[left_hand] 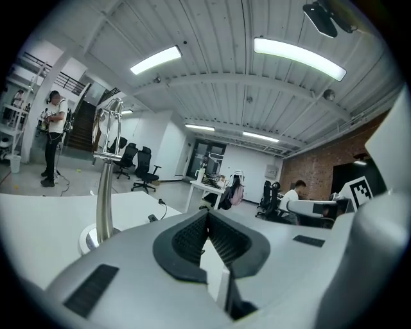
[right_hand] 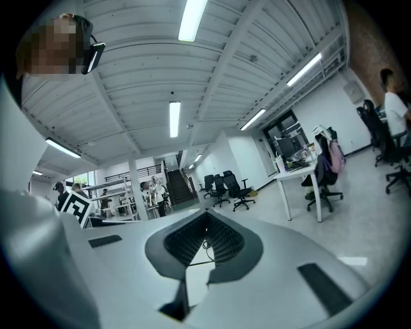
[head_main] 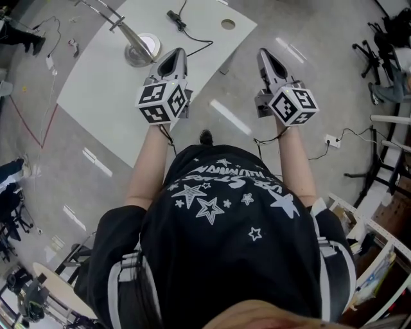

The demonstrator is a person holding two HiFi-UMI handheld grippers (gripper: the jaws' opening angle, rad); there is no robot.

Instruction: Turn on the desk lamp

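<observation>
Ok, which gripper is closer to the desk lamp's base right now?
Left. The left gripper hovers over the table, just right of the lamp base in the head view; the right gripper is farther right, off the table over the floor.

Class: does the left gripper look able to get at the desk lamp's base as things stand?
Probably yes: the left gripper, fingers shut, is near the desk lamp with only bare desk between; the black cable lies off to the side.

you are looking down on a white table [head_main: 96, 83] that is carrying the desk lamp's round base [head_main: 144, 49] and a black cable [head_main: 176, 19] trailing beside it.
</observation>
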